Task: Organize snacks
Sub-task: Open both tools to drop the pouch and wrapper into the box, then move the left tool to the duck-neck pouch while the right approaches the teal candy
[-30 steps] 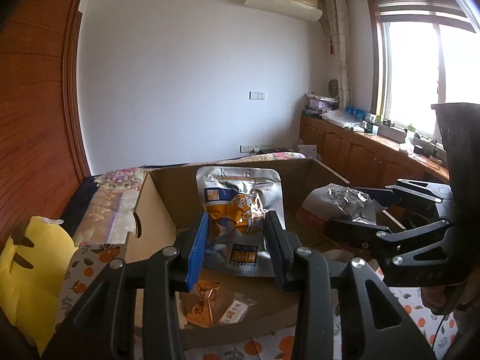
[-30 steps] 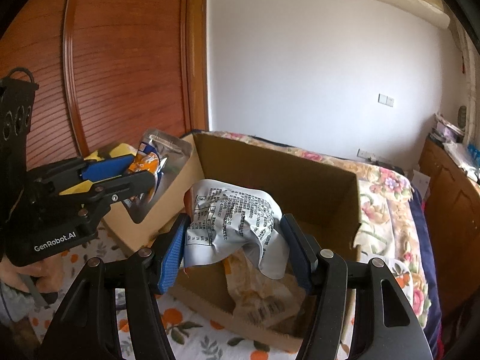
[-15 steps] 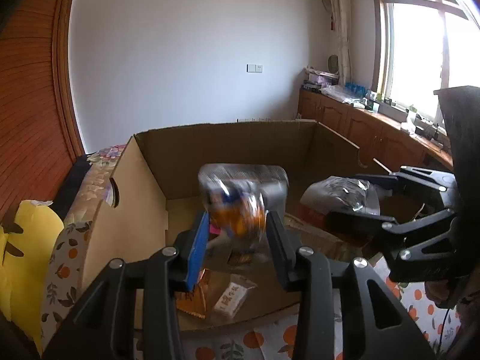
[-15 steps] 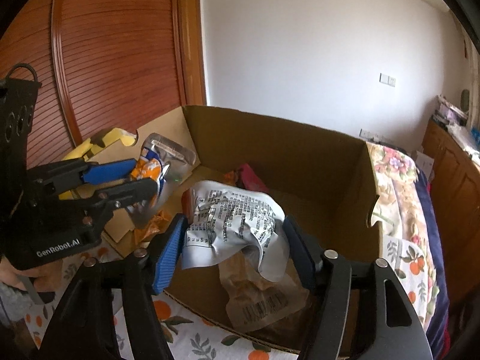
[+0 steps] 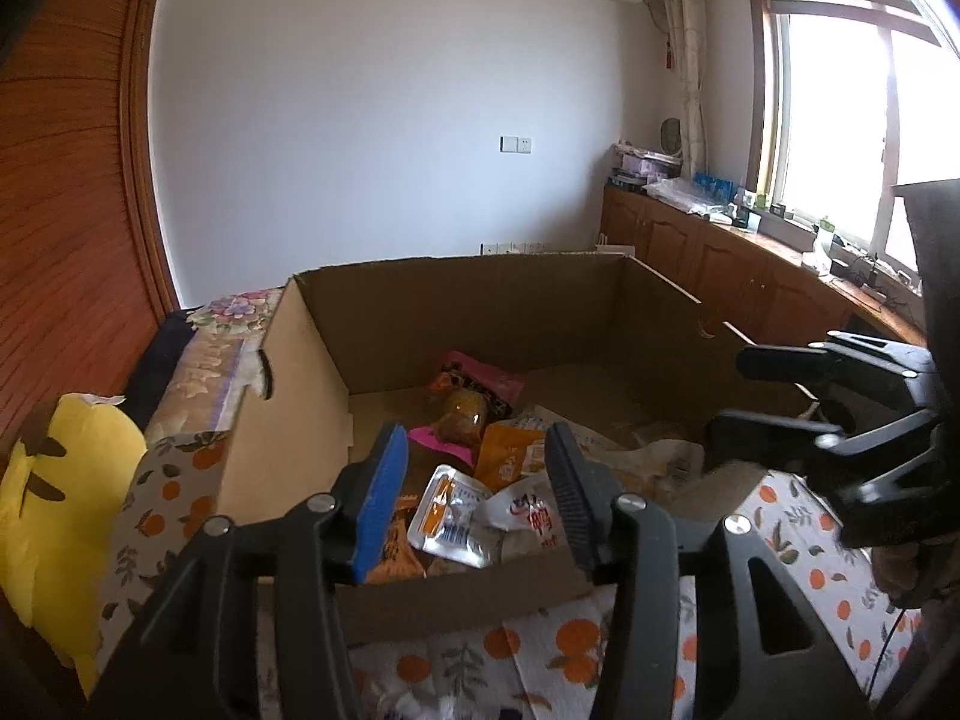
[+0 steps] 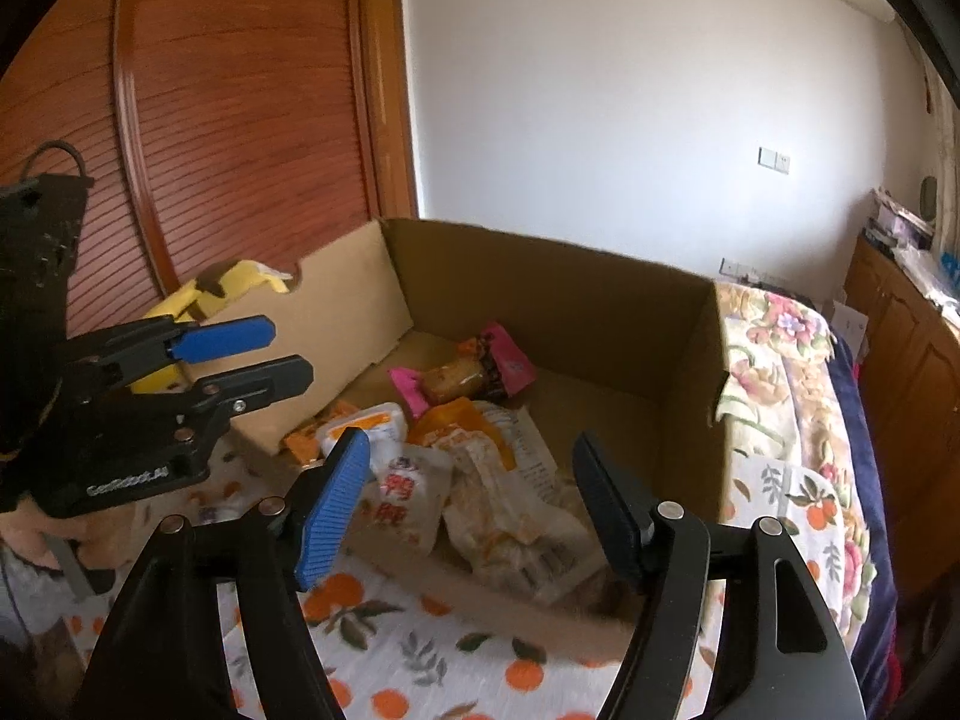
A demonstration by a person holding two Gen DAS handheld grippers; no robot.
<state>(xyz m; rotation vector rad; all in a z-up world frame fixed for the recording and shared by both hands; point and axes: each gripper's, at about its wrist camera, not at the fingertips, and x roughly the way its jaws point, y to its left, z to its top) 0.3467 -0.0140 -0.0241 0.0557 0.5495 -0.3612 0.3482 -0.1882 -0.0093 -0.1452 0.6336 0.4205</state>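
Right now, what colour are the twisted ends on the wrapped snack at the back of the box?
Pink ends, clearest in the right wrist view.

Bed w/ orange-print sheet (image 6: 420, 648) fills lower frame in both views, carrying open cardboard box (image 5: 288, 420) at centre, yellow plush toy (image 5: 54, 516) at left edge & floral quilt (image 6: 780, 360) at right.

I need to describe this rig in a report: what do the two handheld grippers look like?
Both are black plastic with silver bolts. On the left gripper and the right gripper, one pad is ribbed blue and the other black. White GenRobot.AI lettering marks the left one's side.
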